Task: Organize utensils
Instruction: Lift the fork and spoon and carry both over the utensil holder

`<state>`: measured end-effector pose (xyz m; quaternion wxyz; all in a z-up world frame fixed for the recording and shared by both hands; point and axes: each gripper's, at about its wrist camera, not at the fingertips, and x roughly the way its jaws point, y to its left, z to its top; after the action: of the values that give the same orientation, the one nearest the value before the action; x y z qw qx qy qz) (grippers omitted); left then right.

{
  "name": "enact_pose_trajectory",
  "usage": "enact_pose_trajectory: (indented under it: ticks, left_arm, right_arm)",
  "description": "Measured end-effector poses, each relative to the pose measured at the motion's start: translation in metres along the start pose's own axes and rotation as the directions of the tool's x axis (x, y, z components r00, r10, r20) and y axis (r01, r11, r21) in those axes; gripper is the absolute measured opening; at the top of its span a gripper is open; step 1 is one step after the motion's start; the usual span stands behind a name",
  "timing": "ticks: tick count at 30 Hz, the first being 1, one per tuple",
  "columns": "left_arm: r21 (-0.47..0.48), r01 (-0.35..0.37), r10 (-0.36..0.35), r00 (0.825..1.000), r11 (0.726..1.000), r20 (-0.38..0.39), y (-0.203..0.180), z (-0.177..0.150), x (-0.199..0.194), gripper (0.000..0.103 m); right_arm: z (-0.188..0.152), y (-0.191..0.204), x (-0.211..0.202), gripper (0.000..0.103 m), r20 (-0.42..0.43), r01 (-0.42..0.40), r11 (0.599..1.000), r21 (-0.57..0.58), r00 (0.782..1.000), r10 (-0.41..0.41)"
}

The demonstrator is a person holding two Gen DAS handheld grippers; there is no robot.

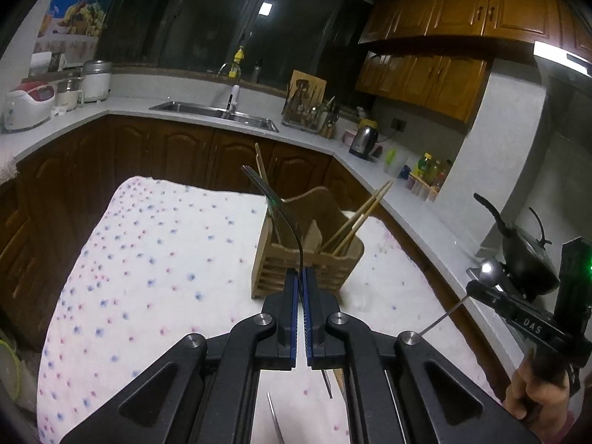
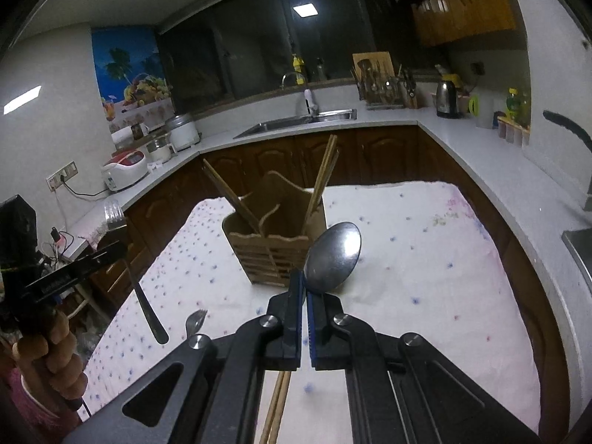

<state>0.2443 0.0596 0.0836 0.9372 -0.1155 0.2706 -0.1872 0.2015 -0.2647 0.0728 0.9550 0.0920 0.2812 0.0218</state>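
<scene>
Left gripper (image 1: 300,272) clenched on fork (image 1: 275,207), tines curving toward upper centre of frame, above wooden caddy (image 1: 296,259). Right gripper (image 2: 305,285) clamped on spoon (image 2: 333,257), bowl up, right of centre, near caddy. Chopsticks (image 2: 322,181) upright in caddy compartments. Second fork (image 2: 194,322) and loose chopsticks (image 2: 275,407) lying on dotted cloth (image 2: 425,259), lower frame.

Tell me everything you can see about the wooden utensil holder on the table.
The wooden utensil holder is a light-brown box with slatted lower walls, wavy upper edges and inner dividers that form compartments. It stands upright on the dotted white tablecloth. Wooden chopsticks lean out of it at both sides. Neither gripper touches it.
</scene>
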Motion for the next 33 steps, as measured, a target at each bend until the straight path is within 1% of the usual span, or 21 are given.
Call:
enact_pose_trajectory:
  ticks: [7,13,17,20,23,26,29,33]
  left_arm:
    - [0.020,0.003,-0.004,0.999,1.000,0.053,0.001,0.023,0.010,0.001]
    - [0.030,-0.005,0.002,0.994,1.000,0.106,0.006,0.041,0.031,0.001]
    - [0.016,-0.008,0.006,0.990,1.000,0.144,0.009,0.056,0.058,0.001]
    - [0.012,-0.030,0.027,0.985,0.999,0.168,0.013,0.060,0.083,0.001]
    - [0.010,-0.067,0.064,0.984,0.998,0.169,0.014,0.061,0.111,0.001]
    - [0.020,-0.082,0.078,0.983,0.996,0.168,0.011,0.059,0.135,0.001]
    - [0.039,-0.104,0.096,0.982,0.994,0.163,0.002,0.051,0.160,0.001]
    - [0.042,-0.109,0.102,0.984,0.993,0.144,-0.005,0.042,0.185,0.001]
  right_arm:
    - [0.027,-0.001,0.004,0.002,0.041,-0.003,1.000,-0.007,0.999,0.003]
    - [0.056,-0.004,0.017,0.002,0.087,-0.010,1.000,-0.003,0.996,0.010]
    - [0.078,-0.008,0.033,0.002,0.115,-0.005,1.000,0.004,0.993,0.004]
    - [0.091,-0.010,0.046,0.002,0.130,0.004,1.000,0.005,0.992,-0.005]
    - [0.100,-0.011,0.060,0.002,0.136,0.011,1.000,0.003,0.991,-0.012]
    - [0.104,-0.011,0.074,0.002,0.132,0.026,1.000,-0.012,0.991,-0.024]
    - [0.102,-0.008,0.093,0.002,0.120,0.046,0.998,-0.037,0.992,-0.041]
    - [0.093,-0.007,0.117,0.002,0.081,0.036,0.998,-0.043,0.996,-0.032]
